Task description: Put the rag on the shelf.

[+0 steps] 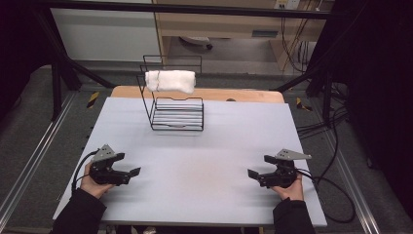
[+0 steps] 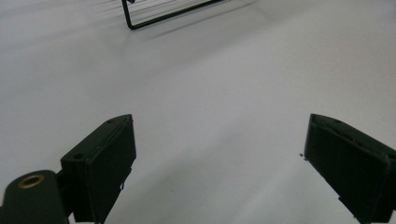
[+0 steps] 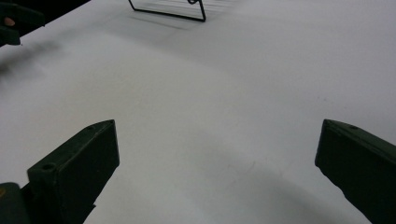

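Our left tongs point(image 1: 135, 172) and right tongs point(image 1: 253, 174) rest near the table's point(image 1: 204, 161) front edge, both spread wide and holding nothing, tips turned toward each other. Well apart from both, at the far middle of the table, stands the black wire rack point(image 1: 176, 116), roughly midway between our hands. We see a white folded towel point(image 1: 170, 80) draped over its top bar. Each gripper view catches the rack's lower frame far ahead.

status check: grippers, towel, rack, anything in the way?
Left gripper and right gripper open, empty, low at near table edge. White towel draped over wire rack top rail, far centre. Table between bare.
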`<state>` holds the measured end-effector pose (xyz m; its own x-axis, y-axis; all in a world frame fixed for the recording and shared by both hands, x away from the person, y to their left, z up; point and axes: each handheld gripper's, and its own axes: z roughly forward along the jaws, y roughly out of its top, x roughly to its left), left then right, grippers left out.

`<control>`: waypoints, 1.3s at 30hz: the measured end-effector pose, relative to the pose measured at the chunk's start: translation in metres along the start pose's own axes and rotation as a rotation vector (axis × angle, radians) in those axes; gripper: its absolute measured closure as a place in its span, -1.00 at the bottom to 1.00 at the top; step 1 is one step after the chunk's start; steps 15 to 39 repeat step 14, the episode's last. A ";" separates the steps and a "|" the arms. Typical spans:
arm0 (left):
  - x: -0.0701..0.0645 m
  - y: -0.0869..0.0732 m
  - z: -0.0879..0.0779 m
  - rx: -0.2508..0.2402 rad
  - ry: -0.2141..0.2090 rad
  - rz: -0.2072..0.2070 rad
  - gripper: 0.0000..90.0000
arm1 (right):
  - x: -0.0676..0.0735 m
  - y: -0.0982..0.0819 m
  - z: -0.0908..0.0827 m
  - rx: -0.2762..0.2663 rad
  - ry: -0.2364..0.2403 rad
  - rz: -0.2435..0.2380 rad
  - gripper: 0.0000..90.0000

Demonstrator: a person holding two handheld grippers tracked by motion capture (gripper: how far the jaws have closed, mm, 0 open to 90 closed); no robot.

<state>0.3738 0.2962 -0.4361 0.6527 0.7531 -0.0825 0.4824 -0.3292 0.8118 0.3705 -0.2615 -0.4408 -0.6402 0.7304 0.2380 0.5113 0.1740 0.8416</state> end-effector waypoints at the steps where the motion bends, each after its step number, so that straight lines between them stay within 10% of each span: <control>1: 0.000 -0.001 0.000 0.003 -0.001 0.002 -0.80 | 0.000 -0.002 -0.001 0.002 -0.003 0.005 -0.99; 39: 0.002 -0.007 -0.004 -0.001 0.010 -0.001 -0.80 | 0.002 -0.007 -0.002 -0.002 0.001 0.004 -0.99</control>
